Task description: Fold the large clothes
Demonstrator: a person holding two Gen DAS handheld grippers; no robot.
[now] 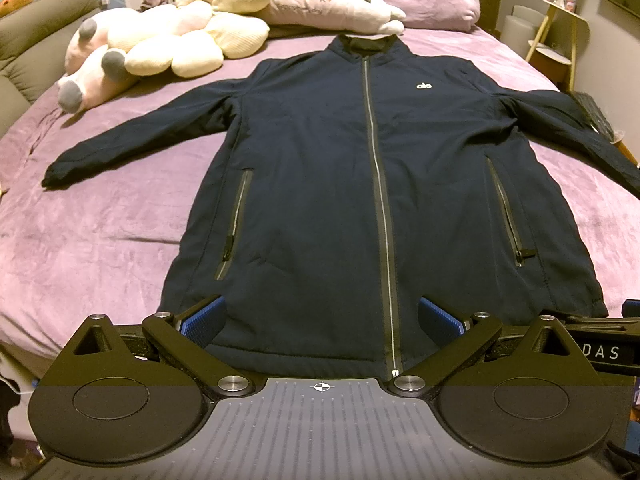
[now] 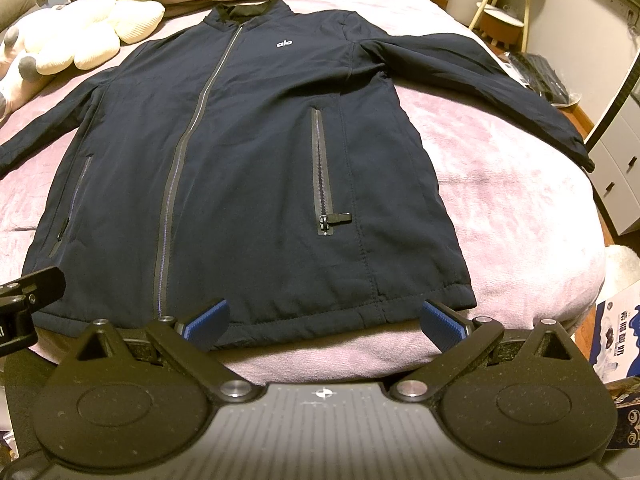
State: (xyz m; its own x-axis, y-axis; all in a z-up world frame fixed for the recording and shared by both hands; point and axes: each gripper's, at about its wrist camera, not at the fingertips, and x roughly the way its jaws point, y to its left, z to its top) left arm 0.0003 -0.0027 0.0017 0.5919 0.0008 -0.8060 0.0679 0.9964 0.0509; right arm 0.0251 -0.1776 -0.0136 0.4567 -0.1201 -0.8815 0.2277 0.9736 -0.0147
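- While the jacket (image 1: 340, 184) is lying flat and face up on the purple bed cover (image 1: 100, 232), zipped shut with its collar pointing to 12 o'clock, no fold is showing yet, so I judge the task to be at its very start.
- Both sleeves are stretching outward, one toward 9 o'clock (image 1: 132, 136) and one toward 3 o'clock (image 2: 480, 68); folding them in and doubling the body is all still waiting.
- Counting: one jacket, two sleeves, two zipped side pockets (image 2: 324, 172), one front zipper (image 1: 378, 200).
- At the hem's 6 o'clock edge the left tongs (image 1: 322, 320) are hovering released, blue pads spread wide over the cloth and grasping nothing.
- Off toward 3 o'clock the right tongs (image 2: 322, 322) are gaping likewise, empty, at the hem's corner.
- Beyond the collar, several plush toys (image 1: 160, 48) and one printed cushion (image 1: 320, 4) are crowding the 11 o'clock side; the exact toy count is unclear.
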